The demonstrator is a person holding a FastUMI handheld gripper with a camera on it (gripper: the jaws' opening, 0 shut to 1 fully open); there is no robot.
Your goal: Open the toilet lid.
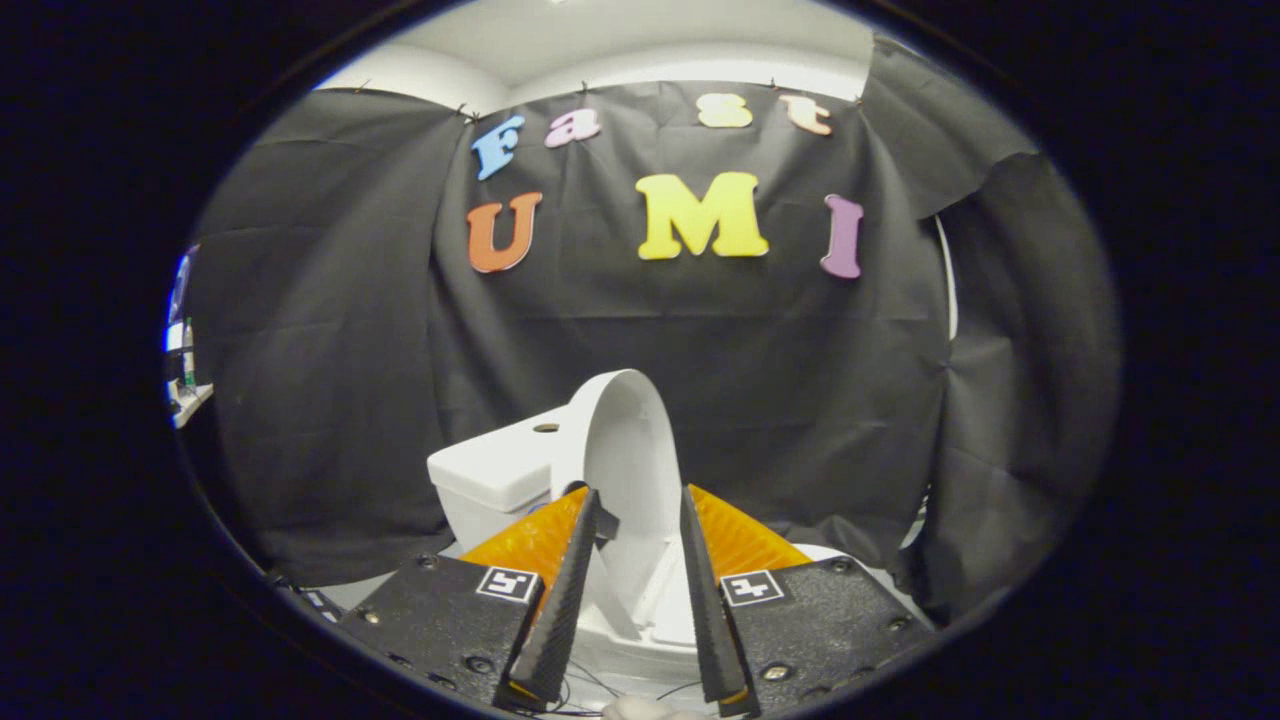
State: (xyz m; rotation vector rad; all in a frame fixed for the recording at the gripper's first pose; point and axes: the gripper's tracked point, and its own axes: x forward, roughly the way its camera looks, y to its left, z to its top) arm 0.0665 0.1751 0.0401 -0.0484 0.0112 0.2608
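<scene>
Your claw [637, 505] stands parted with nothing pinched; the lid [630, 450] rises in the gap between the fingers and just beyond their tips, tilted back toward the tank [495, 470]. It looks almost fully raised, so the task seems near done. I judge you keep the fingers wide to straddle the lid's edge and push, not grip.

Black tool [638, 500], orange-backed fingers [560, 600]
</scene>
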